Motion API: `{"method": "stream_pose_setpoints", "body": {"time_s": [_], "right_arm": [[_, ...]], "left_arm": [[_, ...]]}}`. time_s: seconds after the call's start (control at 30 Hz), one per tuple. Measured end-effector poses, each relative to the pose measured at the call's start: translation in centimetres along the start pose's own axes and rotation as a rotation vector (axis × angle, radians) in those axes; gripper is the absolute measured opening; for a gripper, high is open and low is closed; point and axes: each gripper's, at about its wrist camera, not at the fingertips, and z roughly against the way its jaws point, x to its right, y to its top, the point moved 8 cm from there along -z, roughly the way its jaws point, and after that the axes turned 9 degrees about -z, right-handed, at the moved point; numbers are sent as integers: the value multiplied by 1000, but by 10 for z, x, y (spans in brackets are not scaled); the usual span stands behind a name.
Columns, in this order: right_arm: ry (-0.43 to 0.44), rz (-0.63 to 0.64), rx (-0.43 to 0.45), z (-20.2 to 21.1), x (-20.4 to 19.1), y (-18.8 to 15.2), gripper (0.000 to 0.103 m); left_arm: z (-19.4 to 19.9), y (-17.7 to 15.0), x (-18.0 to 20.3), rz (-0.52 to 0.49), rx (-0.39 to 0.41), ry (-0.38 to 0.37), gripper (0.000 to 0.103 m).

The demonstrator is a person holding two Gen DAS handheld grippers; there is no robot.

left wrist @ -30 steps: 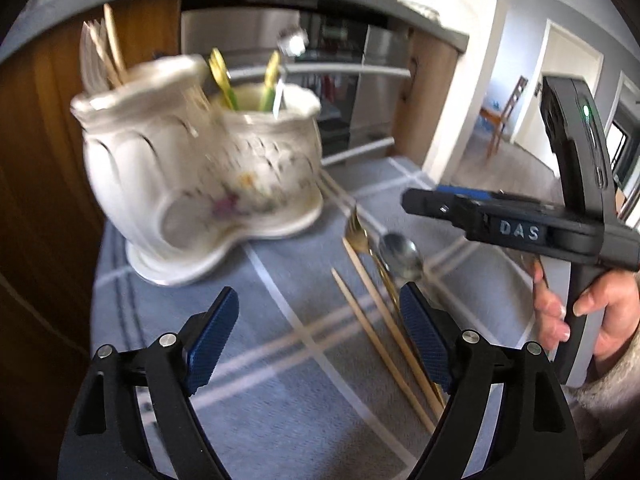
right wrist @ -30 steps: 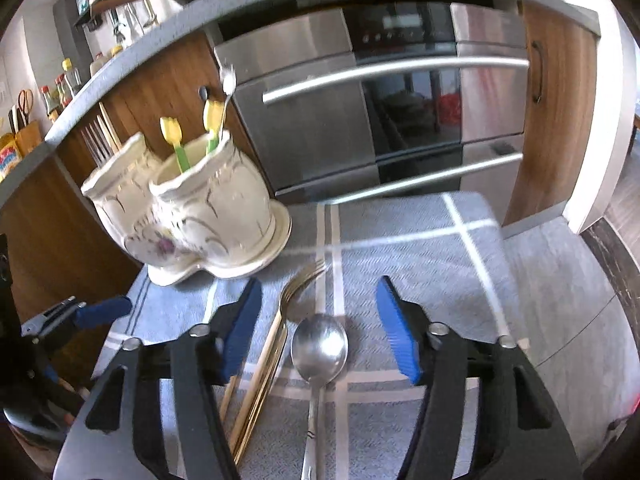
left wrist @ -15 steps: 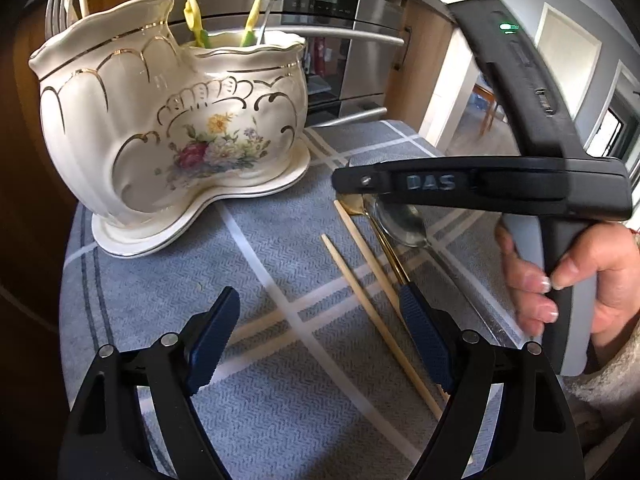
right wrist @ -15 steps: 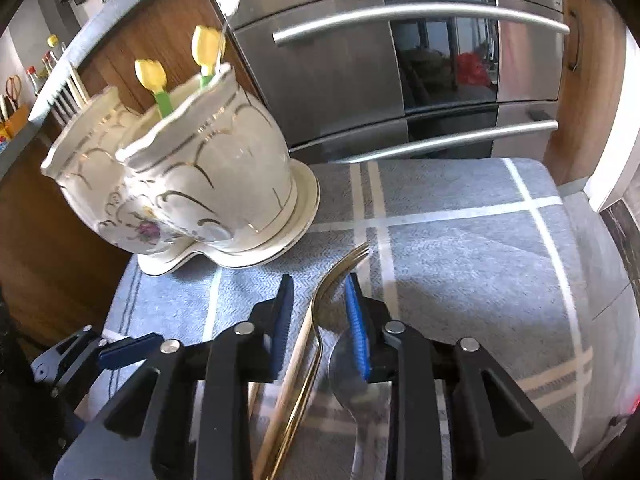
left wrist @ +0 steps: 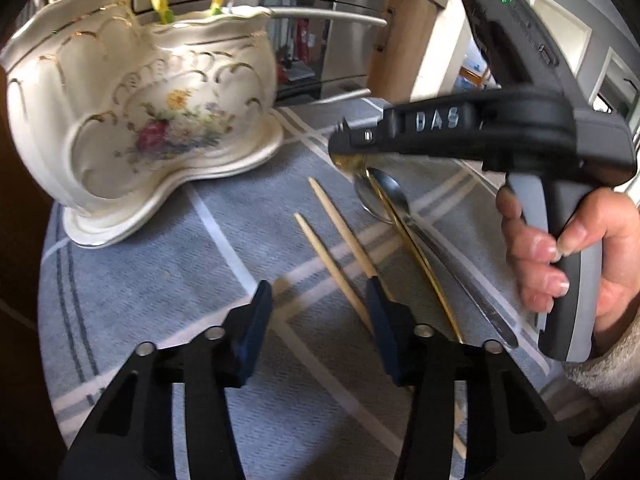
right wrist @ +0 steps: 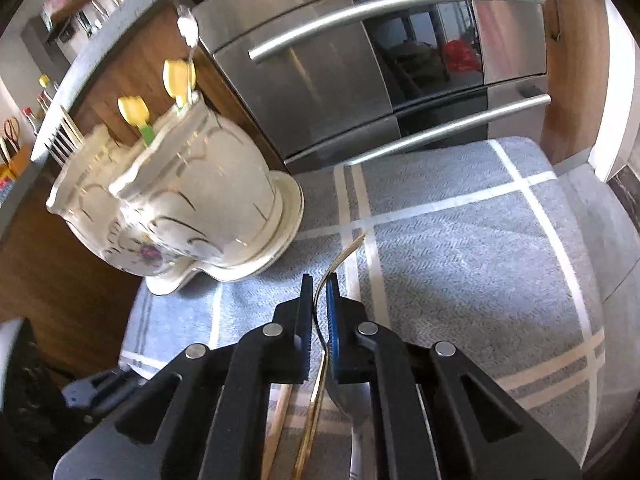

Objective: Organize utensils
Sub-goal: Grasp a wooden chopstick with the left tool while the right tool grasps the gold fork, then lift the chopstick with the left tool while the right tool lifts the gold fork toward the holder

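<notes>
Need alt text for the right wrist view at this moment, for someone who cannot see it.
The right gripper is shut on the neck of a gold fork, tines pointing ahead over a grey checked cloth. To the left stands a white floral ceramic holder with yellow-handled utensils; a stainless oven fills the background.

text: "DAS" | on: right gripper [left wrist: 340, 151] side | legibility: slightly blurred, probably complete

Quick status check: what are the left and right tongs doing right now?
Left tongs: closing, nothing between them yet; chopsticks lie just beyond.
Right tongs: shut on the gold fork.
</notes>
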Motion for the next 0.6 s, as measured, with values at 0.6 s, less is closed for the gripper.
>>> {"method": "stream_pose_setpoints", "body": {"time_s": [0.6], "right_arm": [[89,17,85,49,-13,7,4]], "left_arm": [[-21,17,34,-123,-73,114,9]]}}
